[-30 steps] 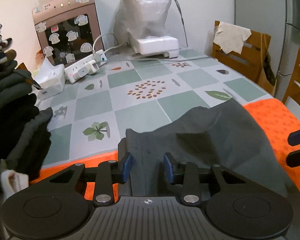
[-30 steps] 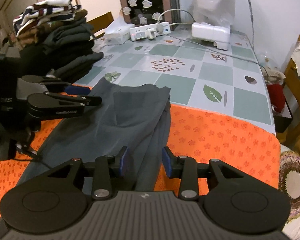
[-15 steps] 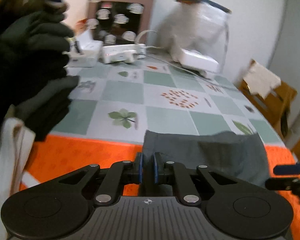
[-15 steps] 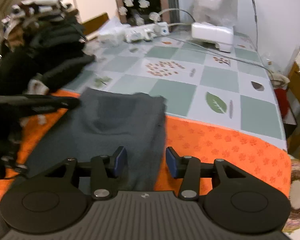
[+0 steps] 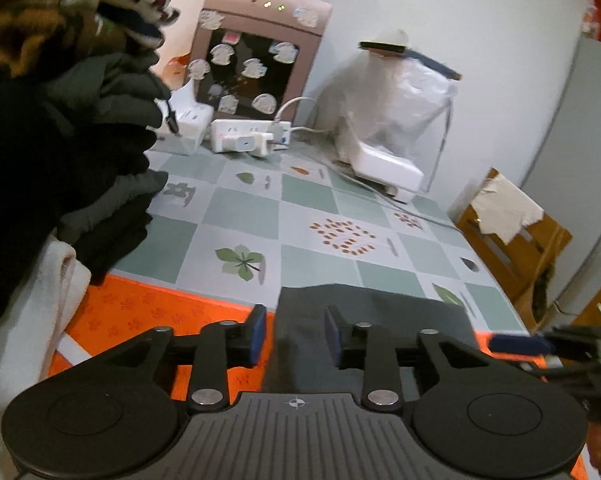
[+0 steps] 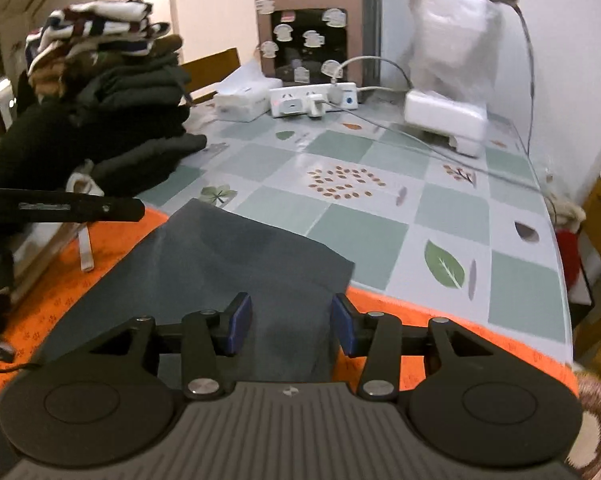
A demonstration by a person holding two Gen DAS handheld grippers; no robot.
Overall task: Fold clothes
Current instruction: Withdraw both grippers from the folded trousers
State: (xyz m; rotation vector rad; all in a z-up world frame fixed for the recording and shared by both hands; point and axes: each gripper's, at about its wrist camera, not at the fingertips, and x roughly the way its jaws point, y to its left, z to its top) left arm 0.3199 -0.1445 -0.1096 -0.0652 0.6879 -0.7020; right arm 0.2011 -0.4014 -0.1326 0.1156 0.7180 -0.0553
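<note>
No legible text anywhere.

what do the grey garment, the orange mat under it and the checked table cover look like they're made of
Grey garment: thin woven cloth, matte; it lies flat with a crisp straight edge and soft folds.
Orange mat: looks like a soft, matte textile with a small printed flower pattern; the fibre cannot be told.
Checked table cover: probably plastic or oilcloth, smooth and slightly glossy, with pale light reflections on the printed squares.

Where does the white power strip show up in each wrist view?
Left wrist: power strip upper centre-left, at the table's far edge.
Right wrist: power strip upper centre, same far edge.
Shared landmark: the sticker-covered brown appliance right behind it.
</note>
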